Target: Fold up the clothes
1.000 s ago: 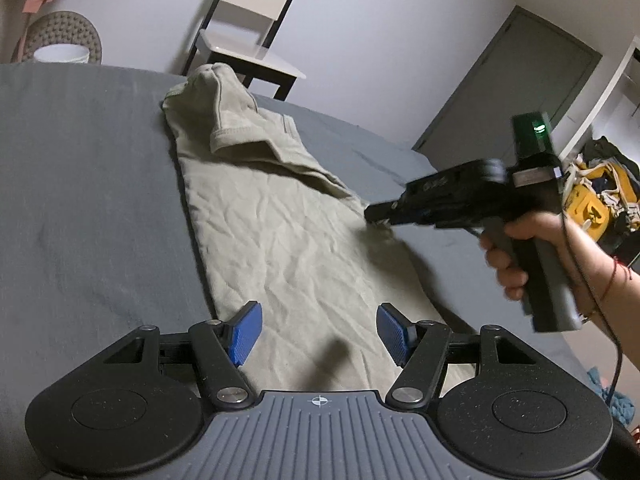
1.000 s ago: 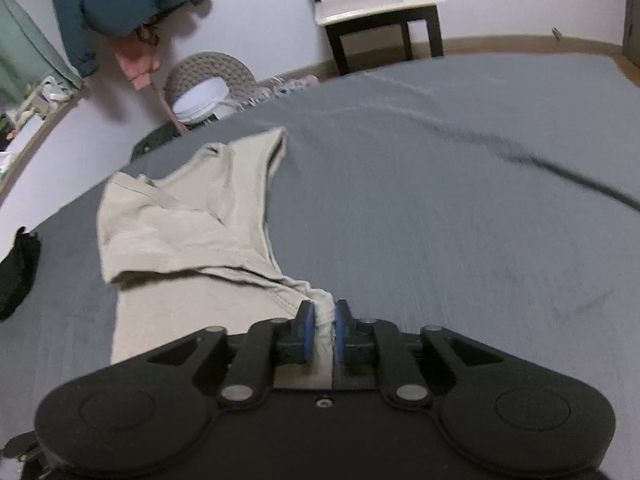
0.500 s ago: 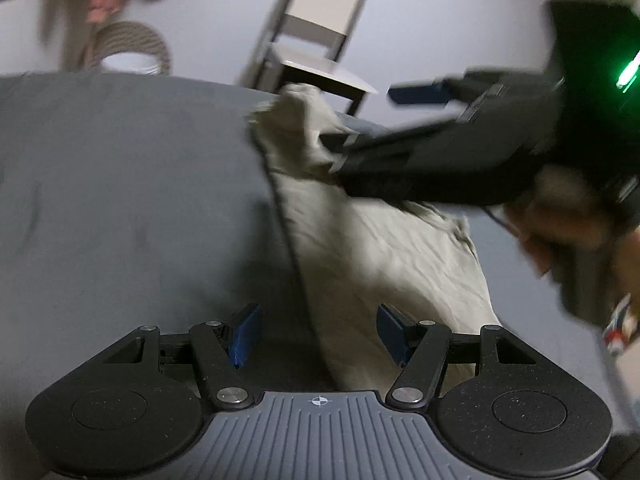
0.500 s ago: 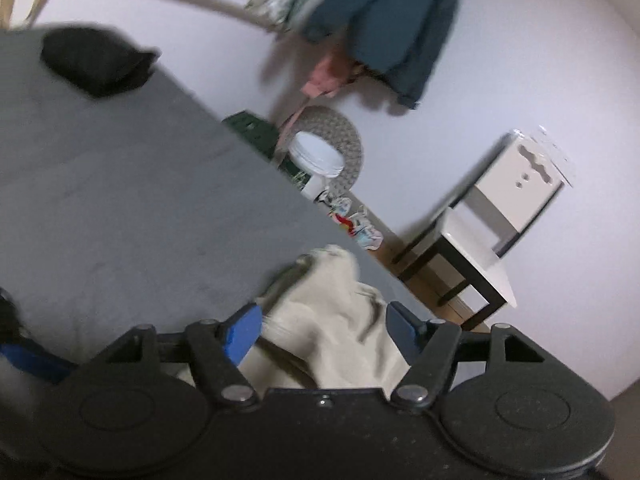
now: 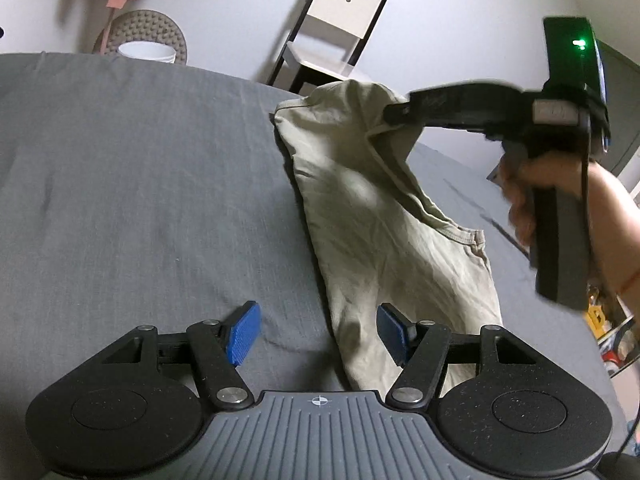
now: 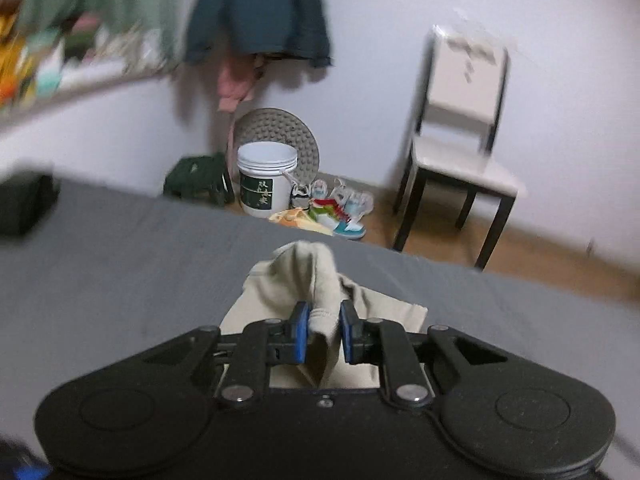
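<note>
Only one garment is out: a beige shirt (image 5: 380, 240) lying on the grey bed (image 5: 140, 200), running from about 12 o'clock down to 6 o'clock in the left wrist view. Two grippers are at work. At 2 o'clock in that view, the right gripper (image 6: 323, 334) is clenched on a fold of the shirt's upper end, lifting that part clear of the bed so the cloth hangs in a slack drape below it. One hand (image 5: 560, 200) is visible, wrapped around its upright handle, the forearm coming in from 3 o'clock. Low at 6 o'clock, the left gripper (image 5: 318, 334) is released, its two blue pads spread wide: one over bare bed, the other over the shirt's lower edge. One chair (image 6: 456, 148) and one white bucket (image 6: 266, 178) stand by the wall.
</note>
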`<state>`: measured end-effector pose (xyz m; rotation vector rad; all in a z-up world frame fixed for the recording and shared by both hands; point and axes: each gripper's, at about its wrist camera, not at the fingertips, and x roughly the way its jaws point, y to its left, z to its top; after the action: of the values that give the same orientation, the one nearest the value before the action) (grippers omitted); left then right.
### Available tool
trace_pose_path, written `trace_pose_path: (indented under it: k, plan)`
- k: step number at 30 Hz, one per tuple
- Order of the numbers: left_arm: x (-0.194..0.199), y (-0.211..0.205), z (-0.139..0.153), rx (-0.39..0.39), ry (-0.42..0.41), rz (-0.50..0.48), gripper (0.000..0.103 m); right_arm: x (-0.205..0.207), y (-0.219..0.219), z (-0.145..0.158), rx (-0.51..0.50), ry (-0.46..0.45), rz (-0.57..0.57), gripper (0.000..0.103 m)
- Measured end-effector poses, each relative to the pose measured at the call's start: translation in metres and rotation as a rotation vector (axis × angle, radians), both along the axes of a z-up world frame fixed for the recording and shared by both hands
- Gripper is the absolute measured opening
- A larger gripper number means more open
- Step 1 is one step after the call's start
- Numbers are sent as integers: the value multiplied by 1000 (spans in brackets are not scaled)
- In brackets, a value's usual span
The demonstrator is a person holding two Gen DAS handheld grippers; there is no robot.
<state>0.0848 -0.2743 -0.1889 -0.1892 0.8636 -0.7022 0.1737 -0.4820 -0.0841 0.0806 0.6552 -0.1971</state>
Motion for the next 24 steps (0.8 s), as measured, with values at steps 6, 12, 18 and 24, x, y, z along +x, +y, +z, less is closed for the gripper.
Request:
trace_pose_path:
  k: [6, 12, 18, 24]
  plan:
    - [-3, -1, -3, -10, -16, -18, 64, 17, -56, -24, 151, 46, -126, 36]
    - [-1, -2, -5, -19, -30, -28, 64, 7, -102, -37, 393, -10, -260, 62]
    - [-2, -5, -4, -10, -43, -39, 64, -13, -101, -17, 490, -85, -275, 69]
    - [-5, -3, -2, -12, -40, -38, 64, 13, -82, -16, 495, 44, -252, 57]
